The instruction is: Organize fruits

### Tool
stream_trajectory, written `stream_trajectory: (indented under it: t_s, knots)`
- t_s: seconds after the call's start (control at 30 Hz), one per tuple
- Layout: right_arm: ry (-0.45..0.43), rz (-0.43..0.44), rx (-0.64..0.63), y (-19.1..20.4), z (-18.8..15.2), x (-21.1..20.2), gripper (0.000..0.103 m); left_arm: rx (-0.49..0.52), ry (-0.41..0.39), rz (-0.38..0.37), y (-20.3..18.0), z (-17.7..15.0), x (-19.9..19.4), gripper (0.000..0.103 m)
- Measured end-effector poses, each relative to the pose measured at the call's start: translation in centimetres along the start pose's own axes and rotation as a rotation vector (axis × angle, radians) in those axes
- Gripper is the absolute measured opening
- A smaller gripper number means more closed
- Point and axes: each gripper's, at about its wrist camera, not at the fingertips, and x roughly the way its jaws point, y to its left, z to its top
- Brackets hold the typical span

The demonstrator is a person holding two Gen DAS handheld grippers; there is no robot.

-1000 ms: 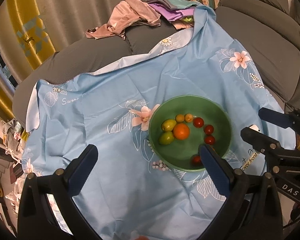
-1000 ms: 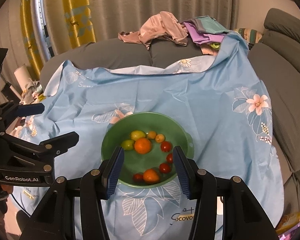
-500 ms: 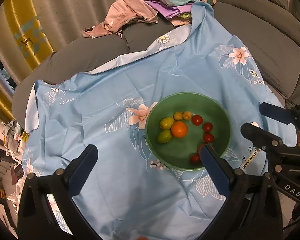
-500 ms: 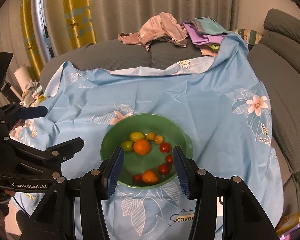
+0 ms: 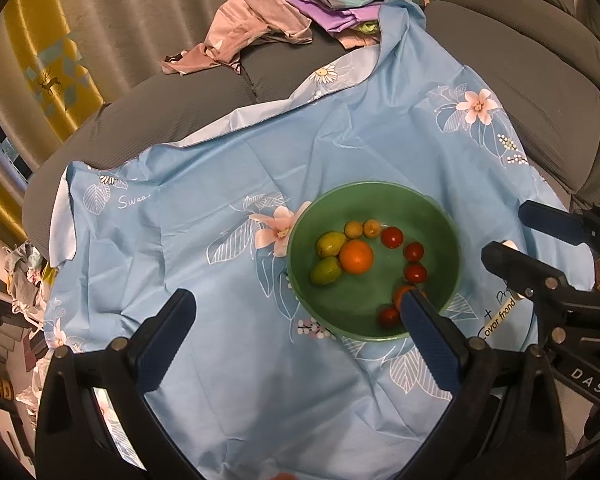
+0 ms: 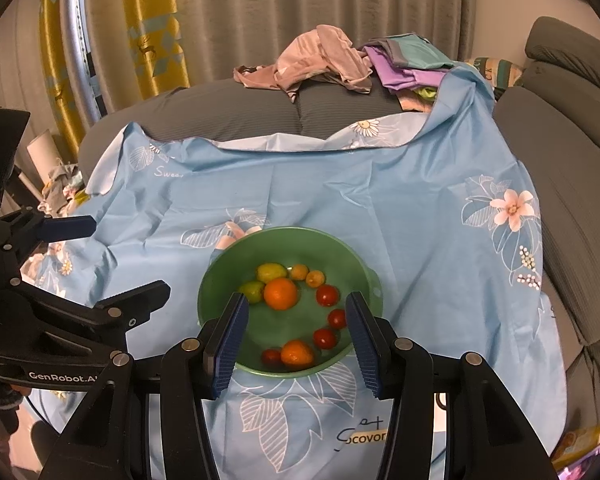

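Change, left view: green bowl sits slightly higher and further left in frame than a second ago; small shift only.
Change, right view: framing near identical to a second ago; fruit arrangement unchanged.
Left claw: spread wide, nothing between the pads, hanging over the blue floral cloth just left of the bowl.
Right claw: partly spread, pinching nothing, poised above the bowl's near half; opening same as a second ago.
Fruit location: all inside the green bowl, on the cloth-covered grey sofa.
Large orange: near the bowl's middle, touching two green-yellow fruits on its left.
Small yellow-orange fruits: two, side by side at the far edge.
Cherry tomatoes: curved row down the right side.
Hidden, left view: smaller orange mostly covered by the right finger's blue pad; bowl's near rim partly covered too.
Hidden, right view: one green fruit partly behind the left pad; smaller orange and a tomatoe beside it fully visible there.
Cut off: cloth lettering partly behind the claws, not fully legible.
Background: heap of clothes on the sofa back; curtains behind.
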Motion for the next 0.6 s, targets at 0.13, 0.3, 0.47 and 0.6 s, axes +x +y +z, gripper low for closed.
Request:
stream_trajectory:
  t_s: [0.13,0.3,0.47,0.6]
  knots:
    - [0.001,-0.001,-0.001,0.00,0.01,0.01,0.051,0.002,0.001,-0.001,-0.04,0.00,0.06,0.103]
    - [0.001,0.000,0.000,-0.02,0.02,0.02,0.051,0.001,0.005,-0.003,-0.12,-0.02,0.26,0.103]
    - [0.000,0.000,-0.001,-0.03,0.03,0.02,0.051,0.001,0.004,-0.004,-0.12,0.01,0.25,0.103]
    - [0.000,-0.002,-0.002,-0.12,0.05,-0.04,0.051,0.002,0.004,-0.005,-0.10,0.02,0.32,0.103]
